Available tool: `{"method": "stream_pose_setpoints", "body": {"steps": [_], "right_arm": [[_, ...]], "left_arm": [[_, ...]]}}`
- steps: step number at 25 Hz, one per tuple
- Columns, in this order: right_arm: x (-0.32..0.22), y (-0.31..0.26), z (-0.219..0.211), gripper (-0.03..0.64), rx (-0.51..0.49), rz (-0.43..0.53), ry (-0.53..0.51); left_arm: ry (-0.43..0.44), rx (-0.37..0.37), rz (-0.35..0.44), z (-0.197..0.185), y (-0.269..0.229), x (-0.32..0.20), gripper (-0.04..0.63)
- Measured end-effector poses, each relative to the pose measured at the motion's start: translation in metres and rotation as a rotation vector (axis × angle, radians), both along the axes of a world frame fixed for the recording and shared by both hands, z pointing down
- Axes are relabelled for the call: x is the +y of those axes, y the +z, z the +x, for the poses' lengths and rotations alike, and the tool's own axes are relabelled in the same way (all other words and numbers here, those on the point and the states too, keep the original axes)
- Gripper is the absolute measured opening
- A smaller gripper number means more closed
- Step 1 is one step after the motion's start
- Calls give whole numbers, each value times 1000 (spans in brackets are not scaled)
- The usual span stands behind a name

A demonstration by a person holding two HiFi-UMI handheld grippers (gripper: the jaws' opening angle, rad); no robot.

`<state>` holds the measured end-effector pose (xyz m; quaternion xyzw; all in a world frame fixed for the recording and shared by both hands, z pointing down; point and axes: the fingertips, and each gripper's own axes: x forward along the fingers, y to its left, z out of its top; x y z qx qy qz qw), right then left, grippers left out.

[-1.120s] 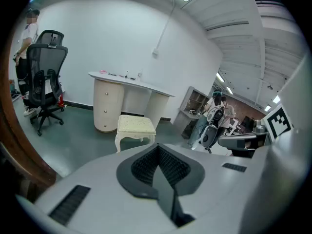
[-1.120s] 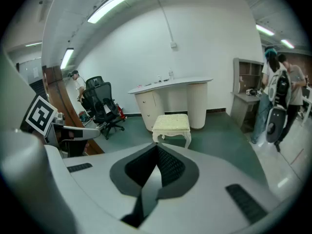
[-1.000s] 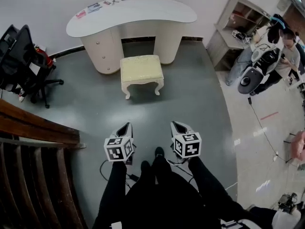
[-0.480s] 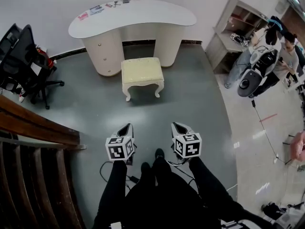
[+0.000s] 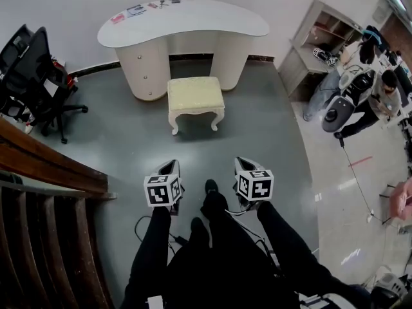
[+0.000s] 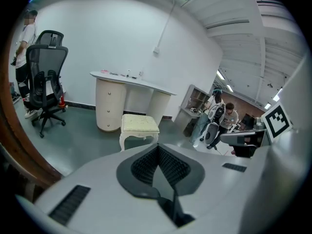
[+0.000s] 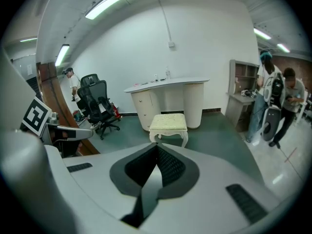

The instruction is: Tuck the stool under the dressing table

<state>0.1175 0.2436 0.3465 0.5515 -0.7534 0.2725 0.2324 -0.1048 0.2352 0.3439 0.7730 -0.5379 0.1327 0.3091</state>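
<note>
1. The cream cushioned stool with curved white legs [image 5: 196,94] stands on the grey-green floor [image 5: 257,127]. It is at the mouth of the gap under the white curved dressing table [image 5: 187,18], and its seat is not tucked under.
2. The left gripper [image 5: 168,167] is held low, well apart from the stool, with its fingers [image 6: 144,165] clenched together on nothing.
3. The right gripper [image 5: 243,164] is beside it, fingers [image 7: 170,165] likewise pressed together and empty.
</note>
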Motion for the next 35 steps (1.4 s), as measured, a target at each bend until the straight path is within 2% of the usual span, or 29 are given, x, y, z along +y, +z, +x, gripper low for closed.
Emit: {"method": "stream_pose_setpoints", "body": {"steps": [4, 7, 19, 26, 35], "right_arm": [[-8, 3, 3, 5, -29, -9, 32], [-14, -2, 8, 5, -15, -8, 47], [-52, 35, 4, 5, -22, -71, 48], [-102, 49, 14, 5, -2, -105, 54], [-170, 80, 20, 5, 5, -182, 38]], "left_arm": [[-18, 5, -4, -8, 2, -9, 8], [-18, 2, -9, -8, 4, -16, 8], [-14, -27, -29, -7, 20, -61, 8], [-33, -36, -51, -6, 38, -103, 8], [-56, -48, -123, -5, 67, -168, 8]]}}
